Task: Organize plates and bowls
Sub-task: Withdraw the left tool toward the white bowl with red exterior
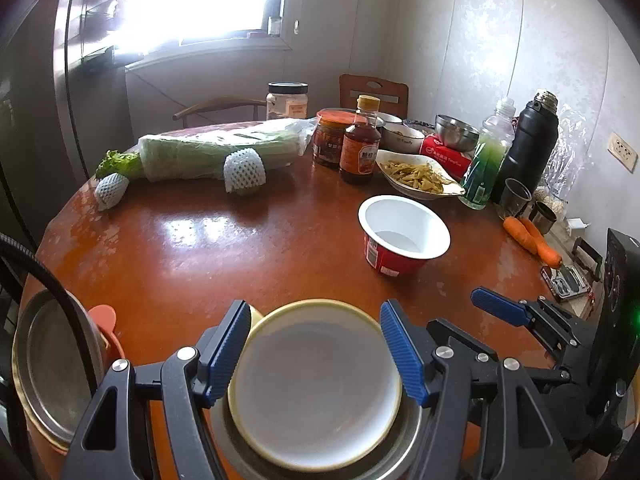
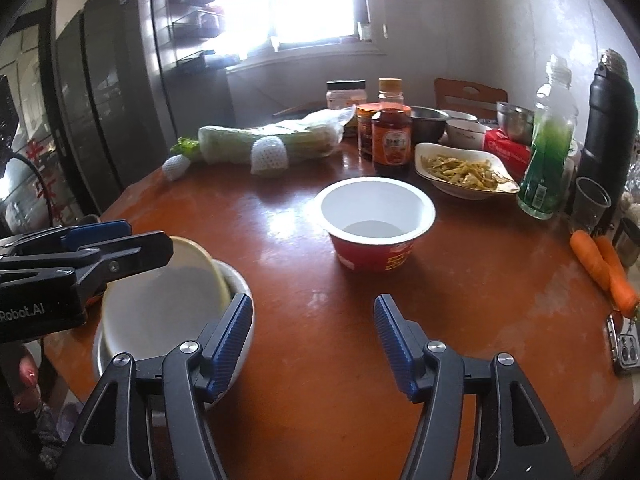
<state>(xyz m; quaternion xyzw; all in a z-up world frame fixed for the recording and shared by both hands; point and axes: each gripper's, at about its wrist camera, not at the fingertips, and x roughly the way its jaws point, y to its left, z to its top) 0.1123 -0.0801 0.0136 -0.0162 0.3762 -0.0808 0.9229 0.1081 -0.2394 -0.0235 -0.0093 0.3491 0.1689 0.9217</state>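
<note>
Our left gripper hangs over the near edge of the round red-brown wooden table with its blue ribbed pads spread to either side of a white shallow bowl with a pale yellow rim; the pads stand just beside that rim but we see no pinch on it. The right wrist view shows this bowl lying tilted inside a wider grey metal bowl, so the two are nested, though not yet seated flat. Our right gripper is also spread, with nothing between its pads but bare tabletop, just to the right of the nested pair.

We judge the task partly done. One stack has been started at the near edge, and at the left rim of the left wrist view a flat steel plate rests on what looks like another rimmed dish. Still loose are the red paper bowl with a white inside, which stands alone mid-table and looks empty, and the crockery at the far side.

As for contents: the white oblong dish holds yellowish shredded vegetables, so we would leave it alone. Behind it stand a small white bowl and two steel bowls; we cannot tell what is in them. The clear plastic bottle holds green liquid.
</note>
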